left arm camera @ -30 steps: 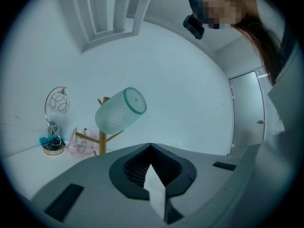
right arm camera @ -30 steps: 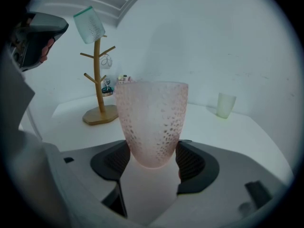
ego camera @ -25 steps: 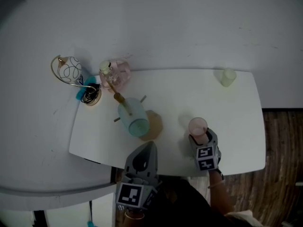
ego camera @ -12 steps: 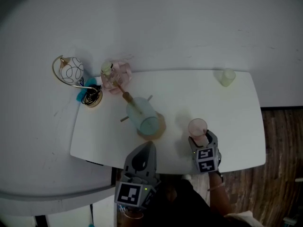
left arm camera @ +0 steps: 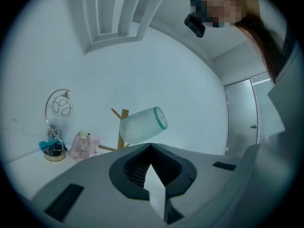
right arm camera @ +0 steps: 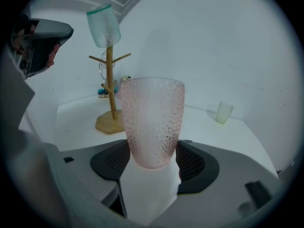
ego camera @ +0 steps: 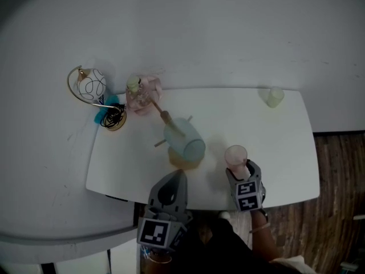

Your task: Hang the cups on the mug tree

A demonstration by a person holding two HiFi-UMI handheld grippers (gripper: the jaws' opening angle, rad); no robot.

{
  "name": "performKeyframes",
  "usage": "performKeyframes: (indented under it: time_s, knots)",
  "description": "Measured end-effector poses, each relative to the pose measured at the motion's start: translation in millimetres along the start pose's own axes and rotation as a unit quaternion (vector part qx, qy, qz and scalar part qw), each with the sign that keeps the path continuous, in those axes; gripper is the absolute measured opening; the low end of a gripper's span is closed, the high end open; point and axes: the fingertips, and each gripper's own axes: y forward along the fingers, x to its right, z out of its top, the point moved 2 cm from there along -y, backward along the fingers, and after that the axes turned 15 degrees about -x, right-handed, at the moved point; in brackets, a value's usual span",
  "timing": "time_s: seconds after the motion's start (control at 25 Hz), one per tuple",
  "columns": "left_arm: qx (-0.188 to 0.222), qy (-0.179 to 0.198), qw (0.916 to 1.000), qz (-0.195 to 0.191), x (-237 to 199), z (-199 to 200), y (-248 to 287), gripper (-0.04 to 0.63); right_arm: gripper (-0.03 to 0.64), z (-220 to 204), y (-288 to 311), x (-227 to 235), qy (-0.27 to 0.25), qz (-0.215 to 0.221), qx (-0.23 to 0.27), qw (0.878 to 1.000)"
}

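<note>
Pinching pink cup [right arm camera: 152, 120] low near its base with right gripper [right arm camera: 152, 161], upright, over table's [ego camera: 274, 147] near edge, well apart from tree [right arm camera: 110, 87]. Left gripper [left arm camera: 151, 148] pressed together, empty. Green cup [right arm camera: 102, 25] already upended on tree top; yellow cup [right arm camera: 223, 112] at far corner. Likely to slip or swing when inverted, given low grip on tapered, bumpy wall. Could clip a peg or knock green cup off if brought in too high. Could tip tree if pushed sideways, with nothing steadying its base.
</note>
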Motion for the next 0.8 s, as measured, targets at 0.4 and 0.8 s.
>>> performKeyframes:
  time_s: [0.4,0.8]
  knots:
    - [0.008,-0.008,0.9999,0.002,-24,3,-12,0.0,0.307,13,-4,-23,-0.027,-0.001,-0.001,1.0]
    - [0.015,-0.007,0.9998,-0.012,-33,4,-17,0.0,0.305,20,-17,-38,-0.039,-0.002,0.006,0.999]
